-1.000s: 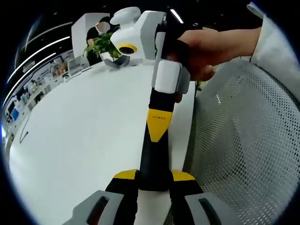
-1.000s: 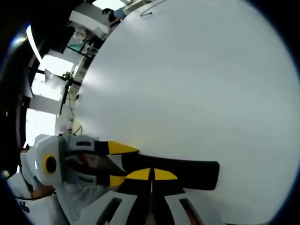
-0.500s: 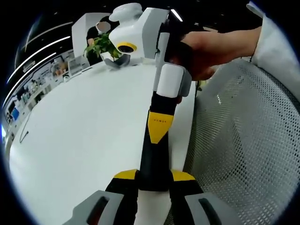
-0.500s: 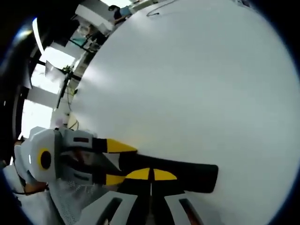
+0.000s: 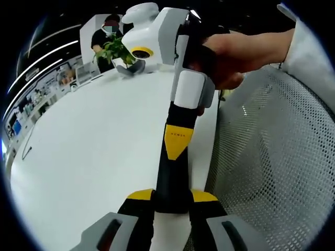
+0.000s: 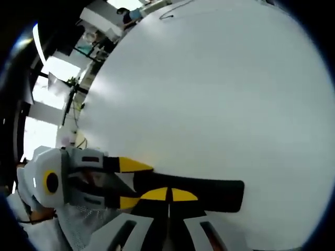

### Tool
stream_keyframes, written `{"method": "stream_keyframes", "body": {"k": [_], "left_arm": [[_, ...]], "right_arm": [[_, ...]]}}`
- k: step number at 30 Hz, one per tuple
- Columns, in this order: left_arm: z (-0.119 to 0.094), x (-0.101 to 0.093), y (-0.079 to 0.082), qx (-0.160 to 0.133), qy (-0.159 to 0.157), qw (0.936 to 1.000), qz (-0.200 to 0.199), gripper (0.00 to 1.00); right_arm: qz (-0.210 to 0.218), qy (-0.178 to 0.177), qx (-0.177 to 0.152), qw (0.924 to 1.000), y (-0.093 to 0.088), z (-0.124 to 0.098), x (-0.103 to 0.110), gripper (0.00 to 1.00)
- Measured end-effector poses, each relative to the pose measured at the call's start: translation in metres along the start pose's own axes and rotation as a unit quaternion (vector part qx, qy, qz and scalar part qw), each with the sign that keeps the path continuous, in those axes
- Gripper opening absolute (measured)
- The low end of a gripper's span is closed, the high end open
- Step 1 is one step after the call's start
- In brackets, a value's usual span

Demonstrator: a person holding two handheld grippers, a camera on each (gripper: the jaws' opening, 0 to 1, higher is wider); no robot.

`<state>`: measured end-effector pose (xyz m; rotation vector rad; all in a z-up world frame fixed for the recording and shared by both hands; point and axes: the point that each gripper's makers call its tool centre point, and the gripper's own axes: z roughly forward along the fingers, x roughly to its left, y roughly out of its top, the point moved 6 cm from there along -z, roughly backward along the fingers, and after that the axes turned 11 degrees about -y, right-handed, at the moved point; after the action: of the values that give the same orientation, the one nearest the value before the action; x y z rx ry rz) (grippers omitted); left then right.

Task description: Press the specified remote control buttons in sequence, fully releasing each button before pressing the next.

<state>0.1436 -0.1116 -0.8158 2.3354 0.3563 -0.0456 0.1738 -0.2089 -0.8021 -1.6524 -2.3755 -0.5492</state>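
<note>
- The black remote control point(image 5: 170, 178) lies on the white table point(image 5: 89, 157), near its edge, beside a mesh chair point(image 5: 272, 167).
- Left gripper point(image 5: 171, 201) clamps the remote's end; right gripper point(image 6: 168, 196), jaws together, bears on it.
- Likely light, rigid, smooth; hold its ends.

The right gripper point(image 6: 168, 194), jaws together, presses on the black remote point(image 6: 196, 191), which the left gripper point(image 6: 123, 183) holds over the white tabletop point(image 6: 209, 94).

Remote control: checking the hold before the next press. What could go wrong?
The remote is clamped at one end by the left gripper, near the table edge beside a mesh chair; a hard press from the shut right gripper might twist it loose. Buttons are hidden, so aim could drift.
</note>
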Motion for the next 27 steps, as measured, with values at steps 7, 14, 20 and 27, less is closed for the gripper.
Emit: {"method": "stream_keyframes", "body": {"k": [7, 14, 20, 27], "left_arm": [[0.000, 0.000, 0.000, -0.002, 0.001, 1.0000, -0.002, 0.24], [0.000, 0.000, 0.000, -0.003, 0.001, 1.0000, -0.003, 0.24], [0.000, 0.000, 0.000, -0.004, 0.002, 1.0000, -0.004, 0.24], [0.001, 0.000, 0.001, -0.005, 0.002, 1.0000, -0.005, 0.24]], "right_arm": [[-0.008, 0.008, -0.006, 0.9999, -0.002, -0.002, 0.004, 0.00], [-0.009, 0.020, -0.013, 0.9997, 0.000, -0.001, 0.005, 0.00], [-0.025, 0.023, -0.006, 0.9994, -0.002, 0.004, 0.011, 0.00], [-0.032, 0.014, -0.004, 0.9994, -0.001, 0.003, 0.007, 0.00]]}}
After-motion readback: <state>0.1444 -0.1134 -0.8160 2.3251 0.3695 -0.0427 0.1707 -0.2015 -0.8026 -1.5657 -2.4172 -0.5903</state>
